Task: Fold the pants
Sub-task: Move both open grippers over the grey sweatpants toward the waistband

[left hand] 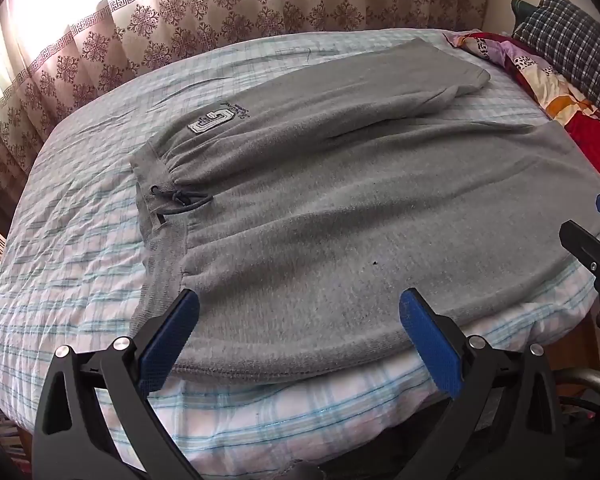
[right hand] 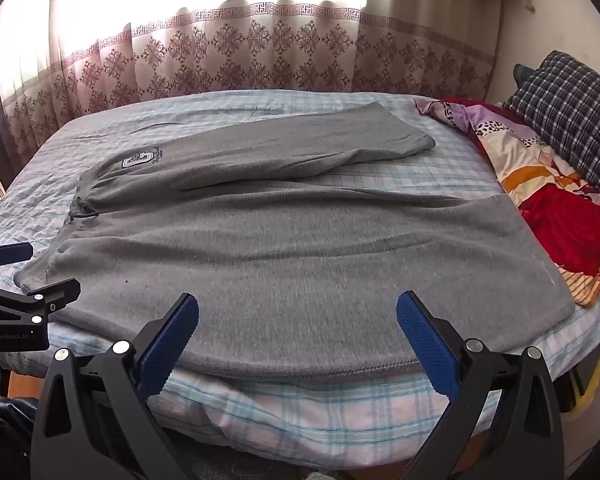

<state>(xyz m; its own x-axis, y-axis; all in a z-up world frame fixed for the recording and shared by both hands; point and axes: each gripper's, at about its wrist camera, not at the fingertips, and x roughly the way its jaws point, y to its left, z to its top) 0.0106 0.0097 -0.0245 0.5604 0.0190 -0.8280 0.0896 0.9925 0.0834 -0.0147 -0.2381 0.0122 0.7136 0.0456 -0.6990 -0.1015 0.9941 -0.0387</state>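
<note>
Grey sweatpants [left hand: 340, 216] lie spread flat on the bed, waistband with a dark drawstring [left hand: 176, 200] to the left, both legs running right. A white letter patch [left hand: 206, 122] sits on the far leg. My left gripper [left hand: 300, 316] is open and empty, just above the near edge of the pants by the waistband. My right gripper [right hand: 298, 320] is open and empty over the near edge of the near leg [right hand: 320, 272]. The right gripper shows at the right edge of the left wrist view [left hand: 596, 248]; the left gripper shows at the left edge of the right wrist view [right hand: 24, 296].
The bed has a blue-and-white checked sheet [left hand: 80, 248]. A colourful quilt [right hand: 540, 184] and a dark plaid pillow [right hand: 572, 112] lie at the right end. A patterned curtain [right hand: 240, 48] hangs behind the bed. The bed's near edge [right hand: 300, 420] drops off below the grippers.
</note>
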